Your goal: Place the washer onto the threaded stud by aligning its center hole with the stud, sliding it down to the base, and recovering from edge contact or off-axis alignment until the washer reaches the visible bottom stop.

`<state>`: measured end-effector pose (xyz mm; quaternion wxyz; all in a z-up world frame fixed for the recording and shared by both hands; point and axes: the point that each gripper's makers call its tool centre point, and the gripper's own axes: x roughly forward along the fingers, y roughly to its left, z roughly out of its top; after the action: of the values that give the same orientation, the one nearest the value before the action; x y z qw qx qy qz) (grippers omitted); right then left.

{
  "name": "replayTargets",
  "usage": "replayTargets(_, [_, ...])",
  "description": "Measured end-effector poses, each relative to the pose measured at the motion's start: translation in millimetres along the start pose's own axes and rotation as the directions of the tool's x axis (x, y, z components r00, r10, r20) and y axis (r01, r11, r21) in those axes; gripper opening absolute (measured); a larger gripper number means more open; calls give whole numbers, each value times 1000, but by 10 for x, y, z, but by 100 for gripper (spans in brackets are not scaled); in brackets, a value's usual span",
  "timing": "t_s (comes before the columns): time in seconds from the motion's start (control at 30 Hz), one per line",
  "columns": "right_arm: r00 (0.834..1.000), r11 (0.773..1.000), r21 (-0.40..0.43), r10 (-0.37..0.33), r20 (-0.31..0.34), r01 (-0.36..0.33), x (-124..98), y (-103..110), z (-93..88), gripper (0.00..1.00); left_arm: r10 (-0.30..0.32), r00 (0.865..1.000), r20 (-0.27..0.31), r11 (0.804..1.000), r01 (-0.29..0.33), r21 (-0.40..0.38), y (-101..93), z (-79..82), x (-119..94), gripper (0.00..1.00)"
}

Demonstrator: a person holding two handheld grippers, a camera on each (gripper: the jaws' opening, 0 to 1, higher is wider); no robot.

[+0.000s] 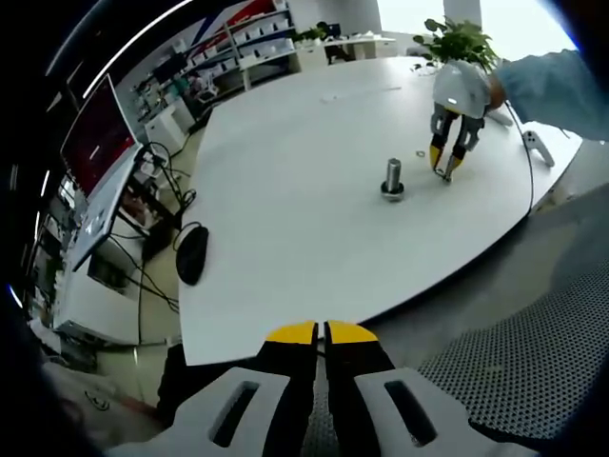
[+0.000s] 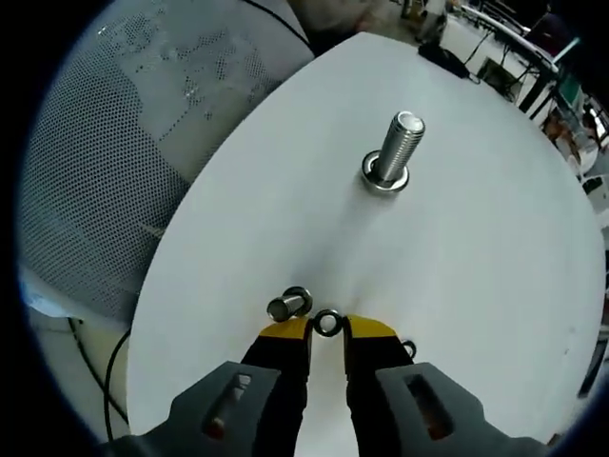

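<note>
A threaded steel stud (image 2: 397, 145) stands upright on the white table (image 2: 476, 267), with a ring-shaped base (image 2: 384, 183) around its foot. My right gripper (image 2: 327, 329) is low over the table, well short of the stud, shut on a small dark washer (image 2: 317, 324) pinched between its yellow tips. In the left gripper view the stud (image 1: 392, 177) stands mid-table and the right gripper (image 1: 443, 170) hangs just to its right, held by a person in a light blue sleeve (image 1: 552, 90). My left gripper (image 1: 321, 332) is shut with nothing in it, back past the table's near edge.
A short bolt (image 2: 288, 305) lies just left of the right jaws and a small ring (image 2: 408, 349) to their right. A black mouse (image 1: 191, 254) sits at the table's left edge, a white controller (image 1: 538, 146) at the far right. A mesh chair (image 1: 514, 371) stands beside the table.
</note>
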<state>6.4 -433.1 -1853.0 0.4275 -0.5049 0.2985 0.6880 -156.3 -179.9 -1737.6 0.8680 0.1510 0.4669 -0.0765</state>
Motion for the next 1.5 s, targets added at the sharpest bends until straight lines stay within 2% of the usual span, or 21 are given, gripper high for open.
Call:
replayTargets(0.17, [999, 997, 76, -31, 33, 29, -13, -13, -32, 15, -1, 1000, -5, 1000, 1, 3, -2, -7, 7, 0])
replayTargets(0.3, [992, 981, 184, -85, 95, 66, -20, -21, -41, 15, -1, 1000, -6, 1000, 1, 6, -6, -9, 9, 0])
replayTargets(0.37, [983, 966, 244, -124, 133, 89, -26, -28, -54, 14, -1, 1000, -5, 1000, 1, 7, -10, -7, 7, 0])
replayTargets(0.47, [962, 932, 340, -197, 187, 125, -42, -32, -72, 14, -1, 1000, -5, 1000, 1, 7, -14, -6, 2, 0])
replayTargets(0.63, [931, 873, 449, -305, 199, 189, -71, -71, -129, 14, -2, 1000, -9, 1000, 2, 9, -14, -12, 7, 0])
replayTargets(0.7, [922, 854, 477, -335, 193, 211, -85, -80, -162, 14, -2, 1000, -10, 1000, 2, 10, -13, -15, 10, 0])
replayTargets(0.8, [911, 840, 501, -352, 215, 206, -132, -51, -138, 14, -2, 1000, -12, 1000, 3, 11, -13, -17, 12, 0])
replayTargets(0.83, [908, 840, 502, -356, 220, 207, -151, -47, -130, 13, -2, 1000, -11, 1000, 3, 12, -17, -16, 8, 0])
replayTargets(0.87, [907, 840, 503, -356, 224, 206, -171, -37, -122, 5, -2, 1000, -11, 1000, 3, 12, -18, -16, 7, 0])
replayTargets(0.9, [904, 865, 456, -350, 247, 210, -220, -33, -88, 2, -2, 1000, -12, 1000, 3, 11, -14, -17, 10, 0])
replayTargets(0.93, [904, 839, 500, -365, 224, 215, -253, -14, -116, 3, -2, 1000, -11, 1000, 3, 11, -14, -16, 10, 0])
replayTargets(0.97, [901, 841, 497, -365, 234, 211, -269, -25, -98, 3, -2, 1000, -11, 1000, 2, 11, -18, -14, 5, 0])
replayTargets(1.03, [914, 849, 495, -333, 232, 184, -221, 39, -119, 3, -2, 1000, -10, 1000, 2, 11, -17, -13, 5, 0])
replayTargets(1.07, [919, 858, 464, -342, 194, 221, -208, 38, -188, 3, -2, 1000, -10, 1000, 3, 11, -17, -13, 5, 0])
replayTargets(1.1, [917, 857, 456, -354, 181, 241, -228, 28, -213, 3, -3, 1000, -10, 1000, 3, 12, -17, -14, 6, 0])
replayTargets(1.2, [901, 837, 495, -378, 214, 233, -334, 25, -220, 3, -3, 1000, -9, 1000, 3, 13, -20, -13, 5, 0])
replayTargets(1.3, [893, 812, 528, -403, 201, 248, -482, 10, -377, 5, -3, 1000, -8, 1000, 3, 11, -19, -8, 5, 0])
replayTargets(1.4, [908, 805, 551, -374, 187, 218, -508, 63, -497, 10, -4, 1000, -7, 1000, 4, 11, -18, -7, 7, 0])
replayTargets(1.47, [921, 816, 540, -348, 174, 206, -490, 111, -549, 11, -3, 1000, -7, 1000, 3, 12, -18, -7, 6, 0])
replayTargets(1.5, [939, 834, 523, -301, 168, 174, -458, 189, -558, 12, -4, 1000, -7, 1000, 4, 11, -21, -6, 3, 0])
